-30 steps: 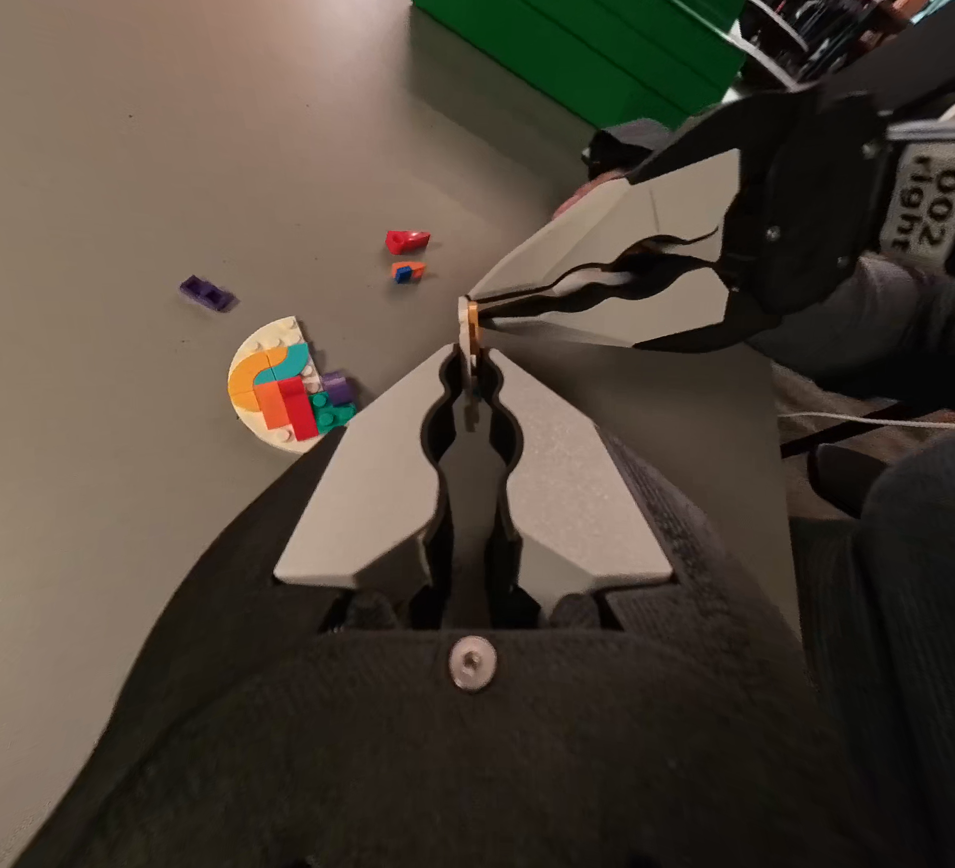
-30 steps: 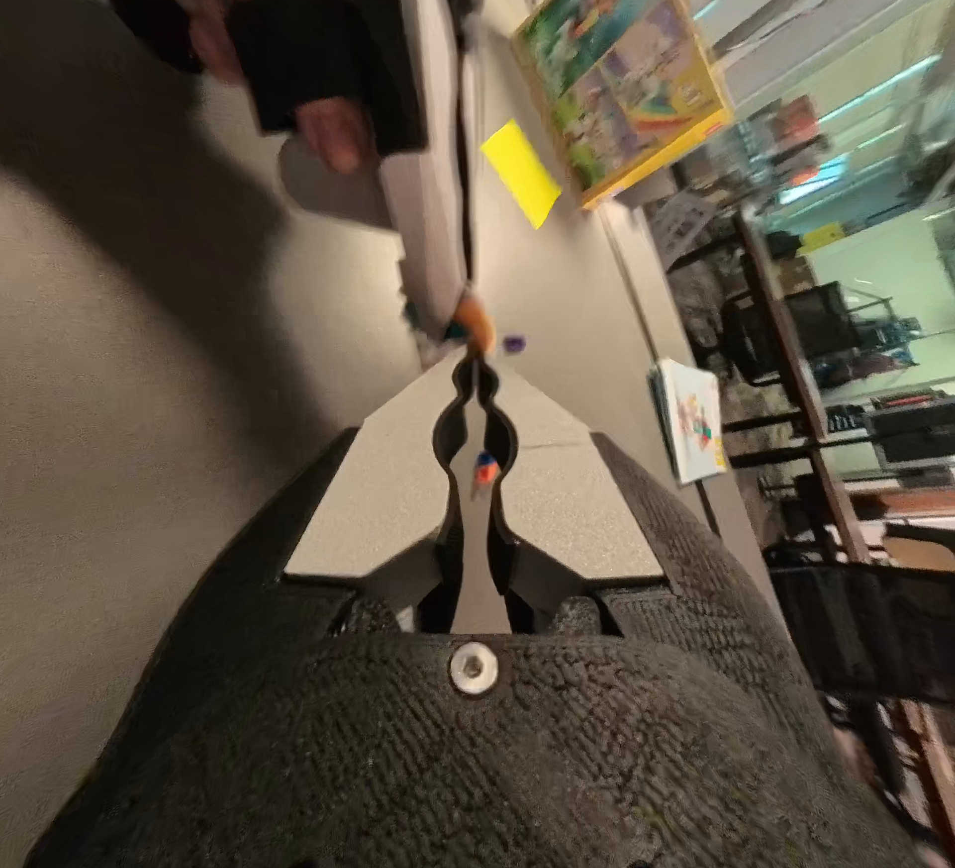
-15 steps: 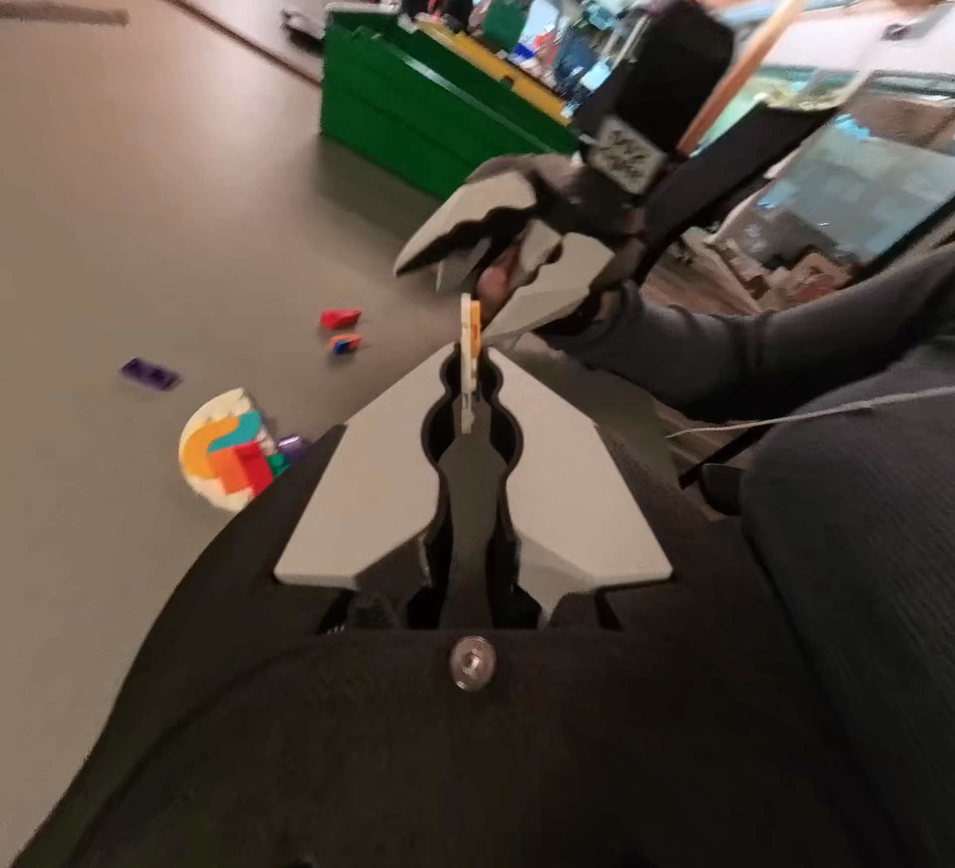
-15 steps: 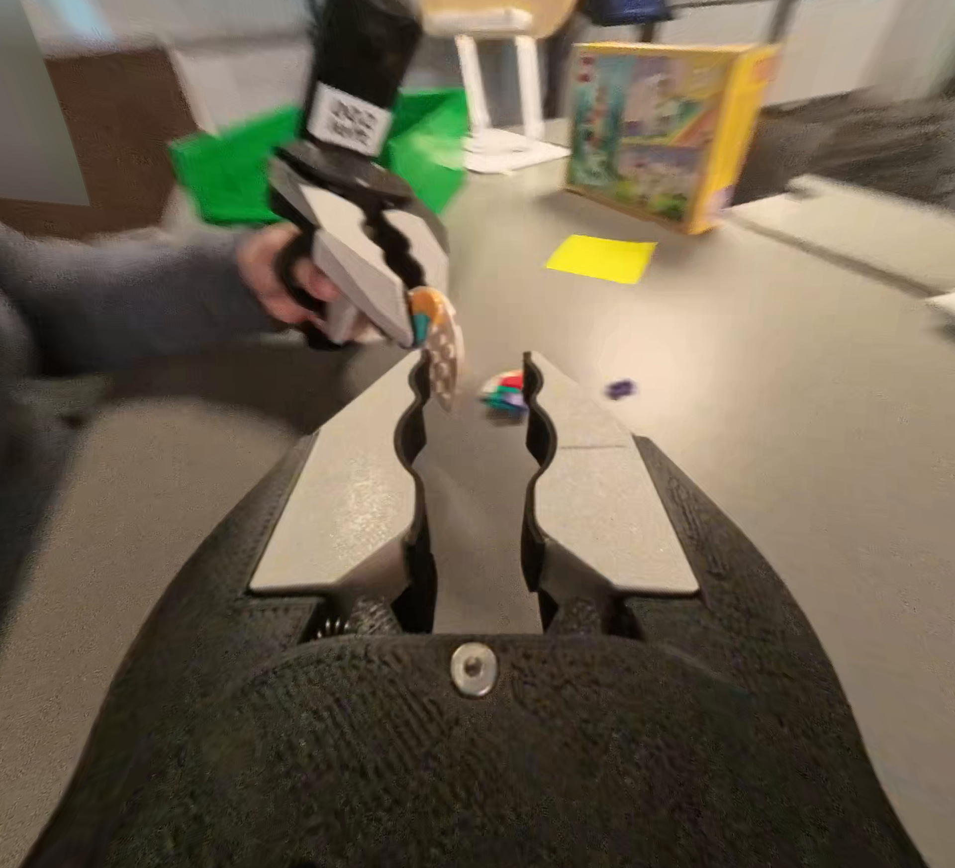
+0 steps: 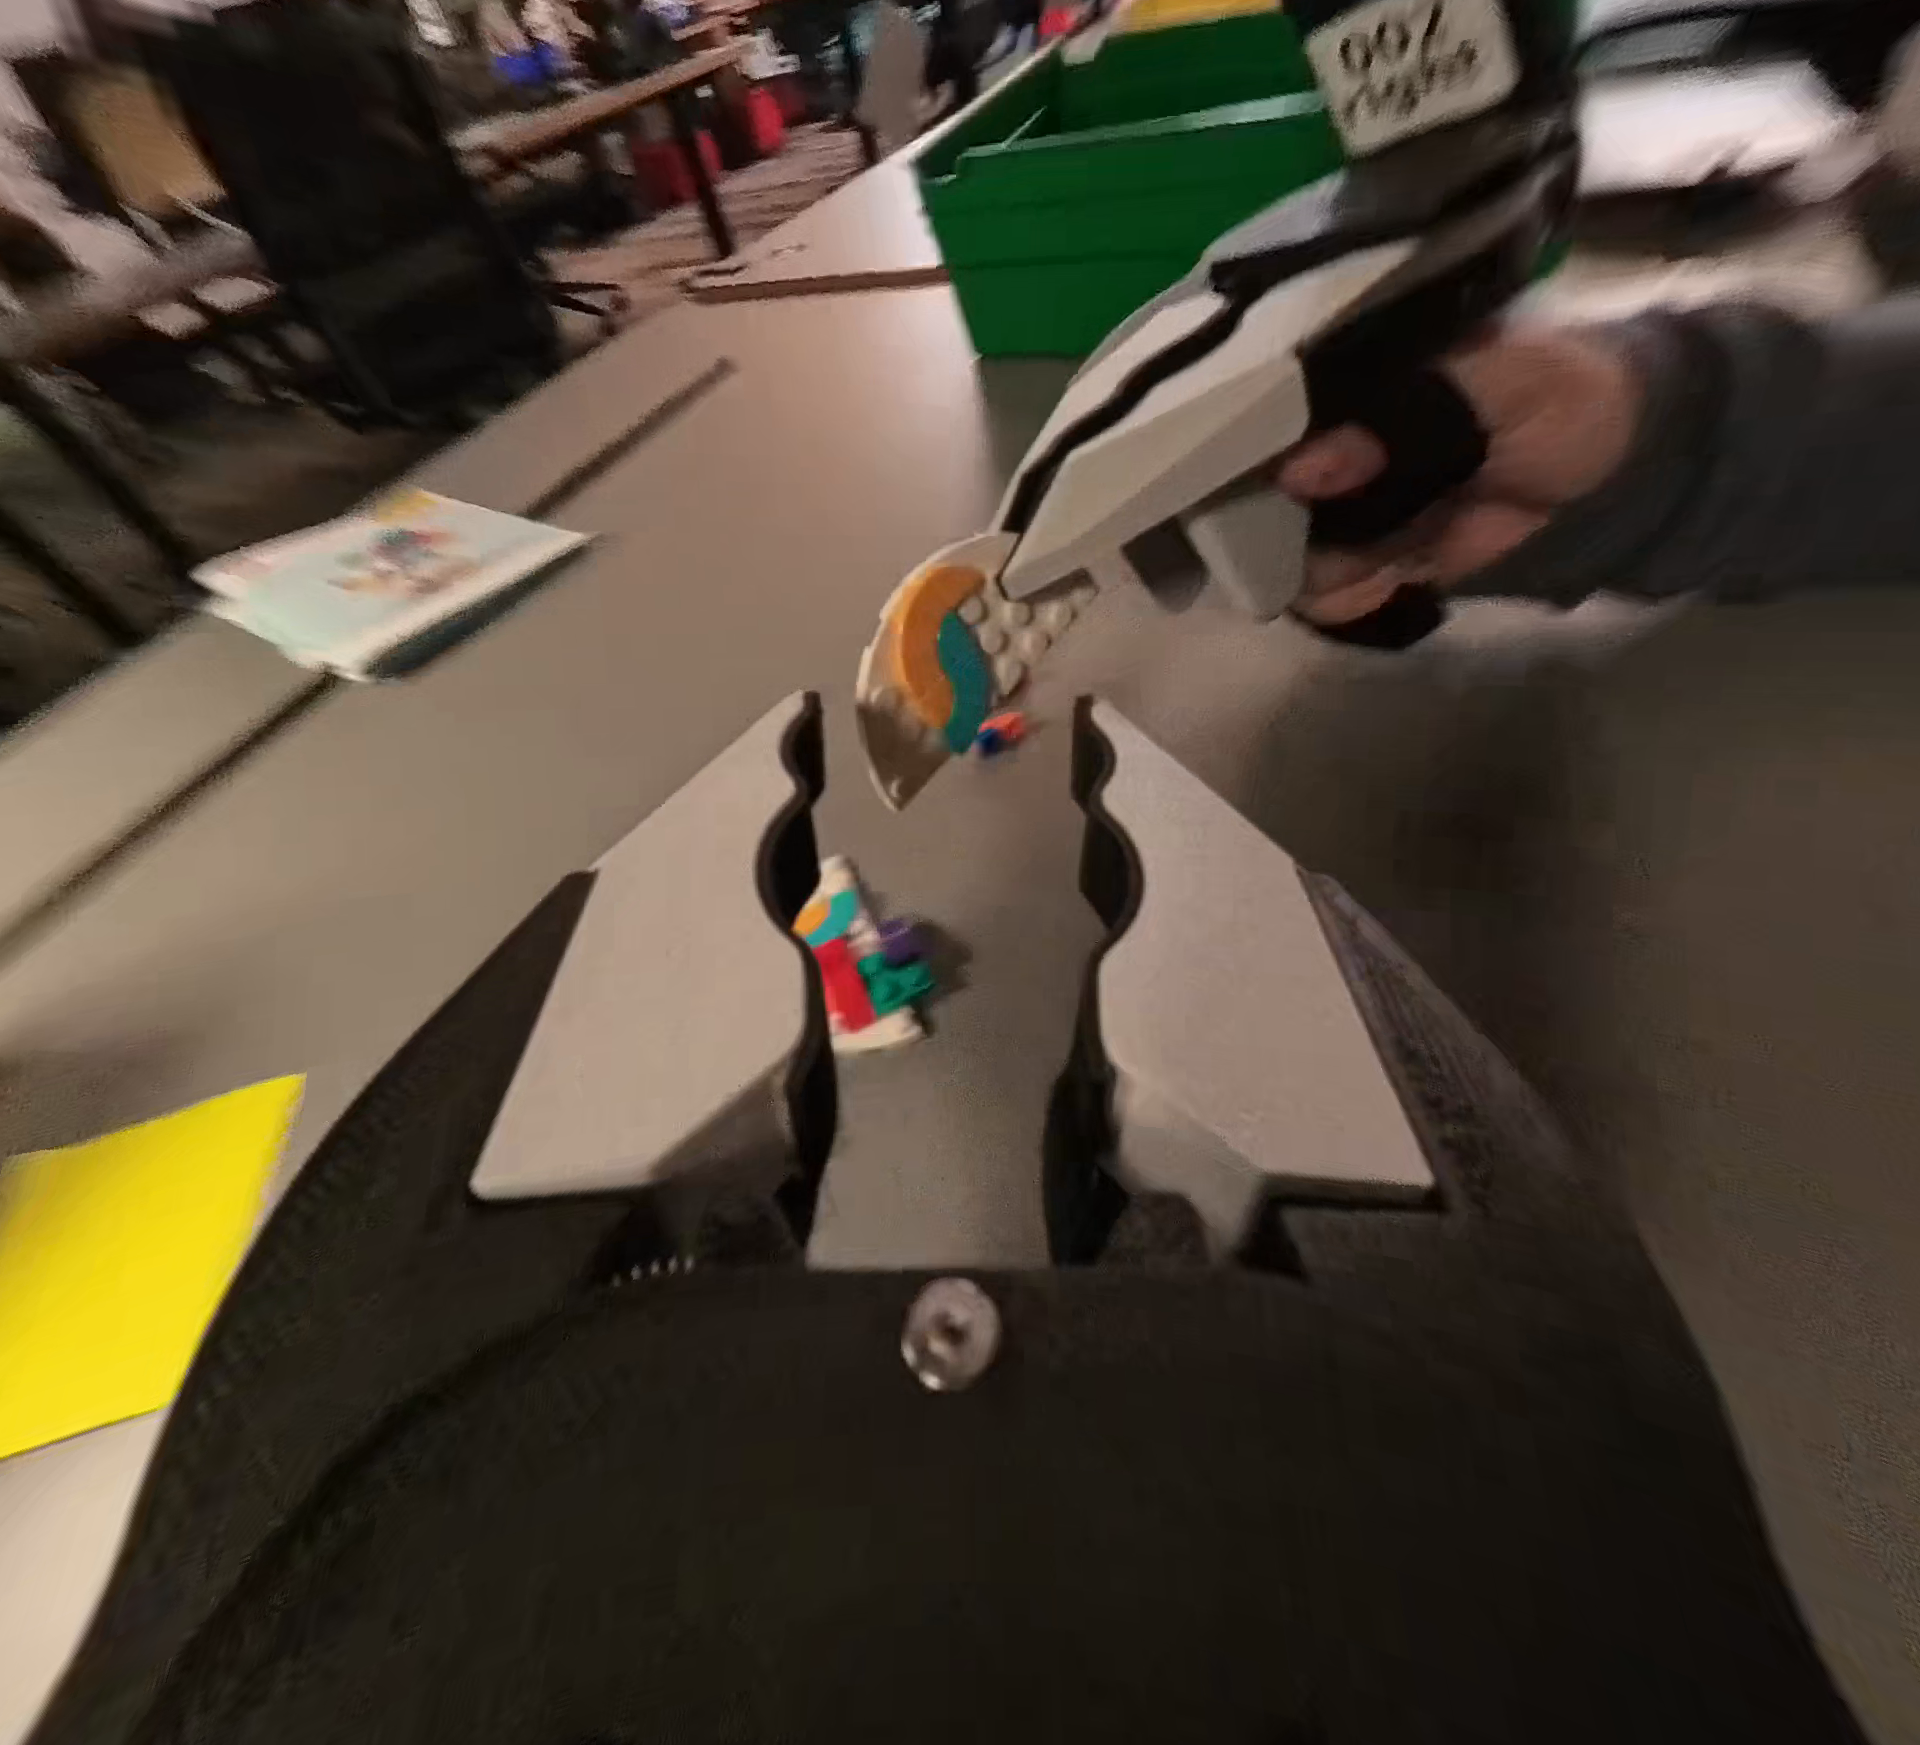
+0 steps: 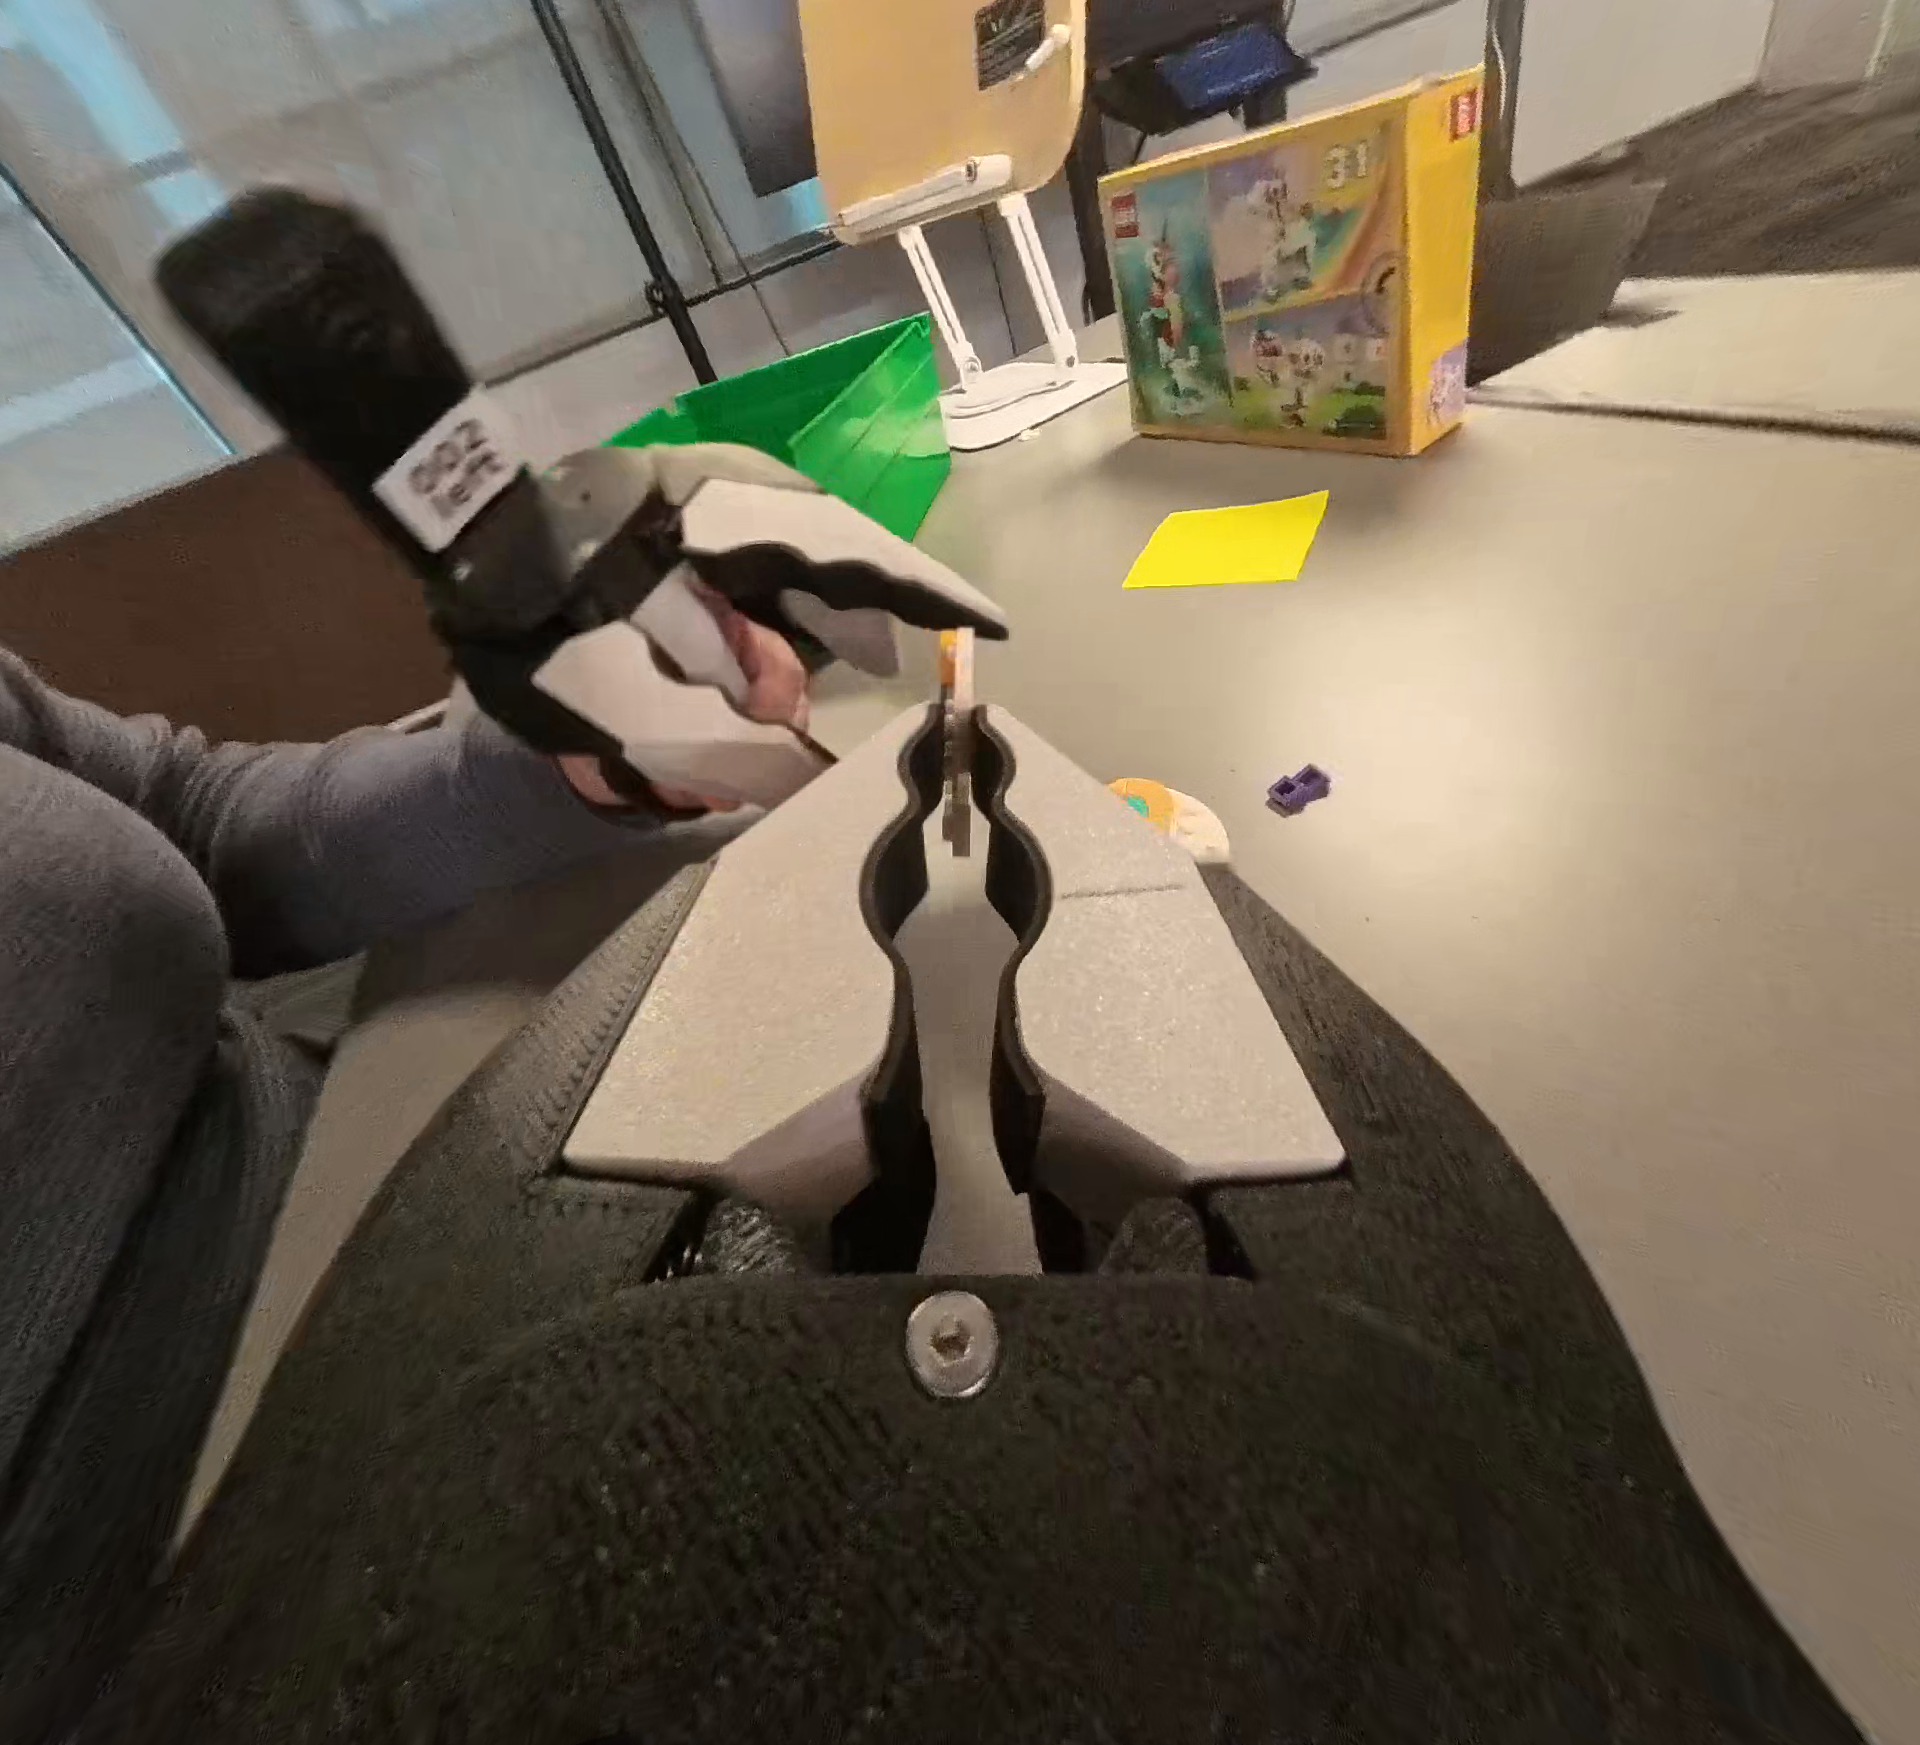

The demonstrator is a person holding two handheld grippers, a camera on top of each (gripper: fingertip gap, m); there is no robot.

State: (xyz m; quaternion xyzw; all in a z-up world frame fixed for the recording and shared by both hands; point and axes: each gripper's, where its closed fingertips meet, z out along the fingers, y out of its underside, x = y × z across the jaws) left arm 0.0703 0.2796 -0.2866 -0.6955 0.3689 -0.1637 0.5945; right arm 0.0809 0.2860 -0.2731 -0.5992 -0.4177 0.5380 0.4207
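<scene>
A white round-edged plate with orange and teal arcs (image 5: 940, 656) hangs in the air. My right gripper (image 6: 954, 724) is shut on it, and the plate shows edge-on (image 6: 958, 687) between its pads. In the left wrist view the right gripper (image 5: 1013, 552) pinches the plate's studded corner. My left gripper (image 5: 945, 719) is open, with the plate just beyond its tips and touching neither. It shows open in the right wrist view too (image 6: 909, 698). A second plate with coloured bricks (image 5: 862, 957) lies on the grey table (image 5: 623, 760) below.
A small orange and blue brick (image 5: 1003, 734) and a purple brick (image 6: 1299, 789) lie on the table. A yellow sheet (image 6: 1226, 542), a booklet (image 5: 384, 573), a green bin (image 5: 1122, 209), a yellow toy box (image 6: 1299, 282) and a tan panel on a stand (image 6: 935, 33) are farther off. The tips of both grippers are at nearly the same place. My left gripper's tips are some 11 cm from the purple brick (image 6: 1299, 789).
The left gripper held the plate while the right one opened and then shut on it. The left gripper has now opened and let the plate go, so it has passed to the right gripper.
</scene>
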